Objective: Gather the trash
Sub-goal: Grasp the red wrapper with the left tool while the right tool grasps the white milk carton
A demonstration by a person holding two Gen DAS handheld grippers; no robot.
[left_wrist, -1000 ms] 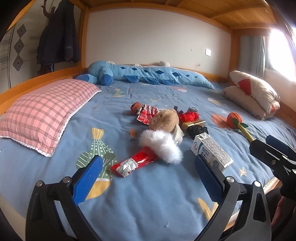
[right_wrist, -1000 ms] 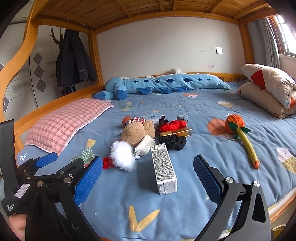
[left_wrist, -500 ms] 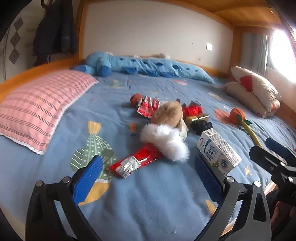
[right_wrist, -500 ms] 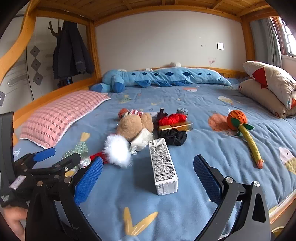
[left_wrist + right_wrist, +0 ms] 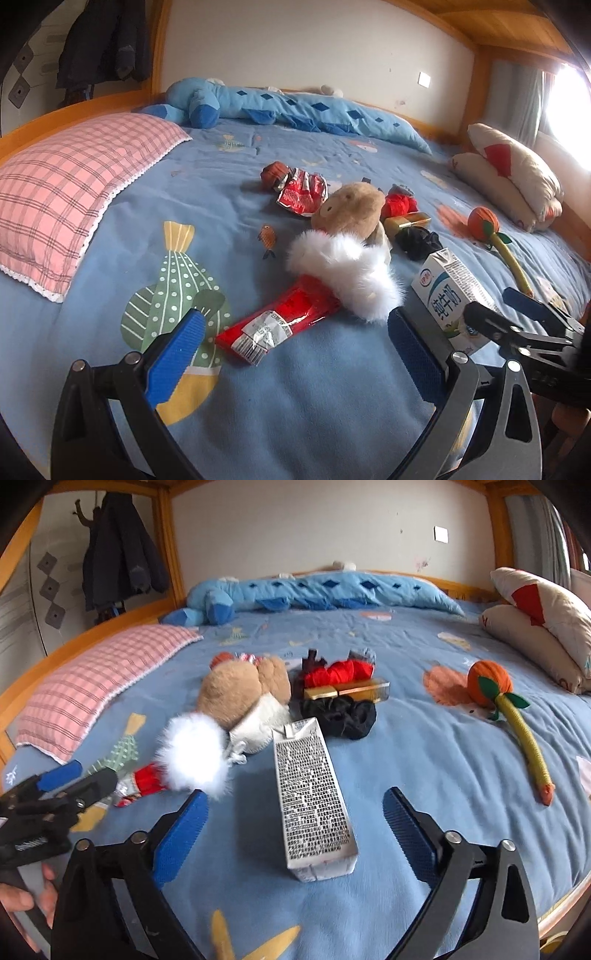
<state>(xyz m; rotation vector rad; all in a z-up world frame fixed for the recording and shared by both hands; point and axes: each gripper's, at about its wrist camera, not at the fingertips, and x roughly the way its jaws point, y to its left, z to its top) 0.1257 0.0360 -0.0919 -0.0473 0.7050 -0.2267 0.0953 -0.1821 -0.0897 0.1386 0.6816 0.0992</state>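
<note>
On the blue bed, milk carton (image 5: 314, 797) lying flat, spout end away, between the closing, untouching right jaws, left jaws wide.

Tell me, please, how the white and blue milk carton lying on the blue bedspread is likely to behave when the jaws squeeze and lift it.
The white and blue milk carton looks boxy with flat sides, so it probably won't roll. Its cardboard may dent if empty. It likely lifts lightly.
</note>
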